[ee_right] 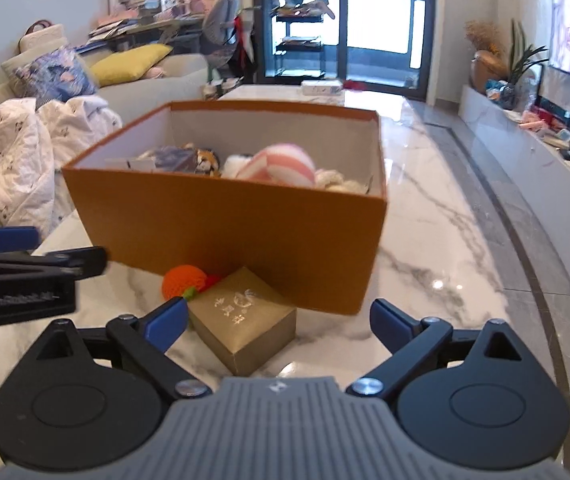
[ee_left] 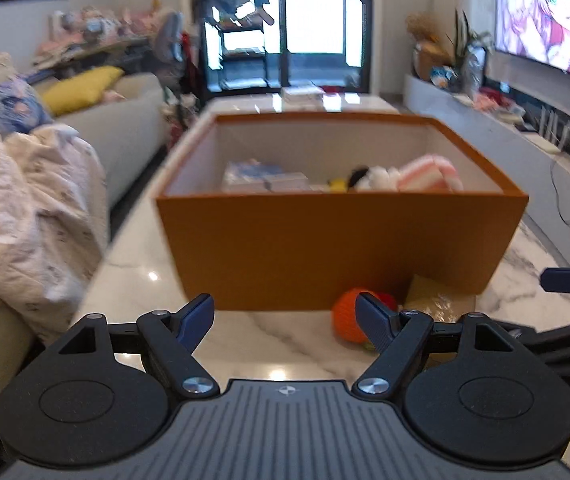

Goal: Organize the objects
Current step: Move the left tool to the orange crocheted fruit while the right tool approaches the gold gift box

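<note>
Gold box (ee_right: 241,320) lies between the wide-open, empty right hand-held gripper (ee_right: 279,322) fingers, beside orange ball (ee_right: 184,281).

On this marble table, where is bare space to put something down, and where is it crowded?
Bare marble lies right of the orange box, toward the table's right edge, and near its front-left corner, before the left tongs. It is crowded at the front wall, where the crochet orange and gold box sit close together.
</note>
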Tool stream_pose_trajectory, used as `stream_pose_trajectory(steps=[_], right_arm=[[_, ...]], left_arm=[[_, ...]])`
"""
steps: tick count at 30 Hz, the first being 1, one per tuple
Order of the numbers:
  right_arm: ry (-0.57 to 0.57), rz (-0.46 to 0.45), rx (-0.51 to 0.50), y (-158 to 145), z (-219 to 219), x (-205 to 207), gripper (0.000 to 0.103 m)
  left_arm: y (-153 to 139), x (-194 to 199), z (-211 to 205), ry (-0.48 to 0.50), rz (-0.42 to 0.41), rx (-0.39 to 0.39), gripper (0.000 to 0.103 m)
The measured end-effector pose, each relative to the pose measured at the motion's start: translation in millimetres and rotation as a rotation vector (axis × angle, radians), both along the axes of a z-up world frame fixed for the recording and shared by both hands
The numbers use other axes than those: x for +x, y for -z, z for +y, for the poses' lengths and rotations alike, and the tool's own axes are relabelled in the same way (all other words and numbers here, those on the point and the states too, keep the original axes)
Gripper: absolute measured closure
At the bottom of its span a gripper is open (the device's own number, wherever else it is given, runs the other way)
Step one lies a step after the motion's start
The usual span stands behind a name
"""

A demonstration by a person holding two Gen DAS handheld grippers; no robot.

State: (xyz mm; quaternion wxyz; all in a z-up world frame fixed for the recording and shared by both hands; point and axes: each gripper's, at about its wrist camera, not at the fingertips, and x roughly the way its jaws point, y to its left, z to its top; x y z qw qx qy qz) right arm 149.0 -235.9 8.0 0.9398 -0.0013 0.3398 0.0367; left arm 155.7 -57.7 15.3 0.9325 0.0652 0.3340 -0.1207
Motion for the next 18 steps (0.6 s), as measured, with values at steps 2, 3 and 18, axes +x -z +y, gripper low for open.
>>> stream_pose_trajectory(steps=[2, 3, 18], right_arm=[[-0.01, 0.011, -0.027, 3, 2, 2, 0.006], [-0.017, 0.016, -0.04, 3, 3, 3, 0.006], [-0.099, 0.038, -0.089, 9, -5, 14, 0.005]], left_arm=[[6, 4, -4, 0.023, 0.0, -0.017, 0.011], [8, 8, -6, 0.026, 0.013, -0.028, 0.011], [32, 39, -24, 0.015, 0.119, -0.047, 0.002]])
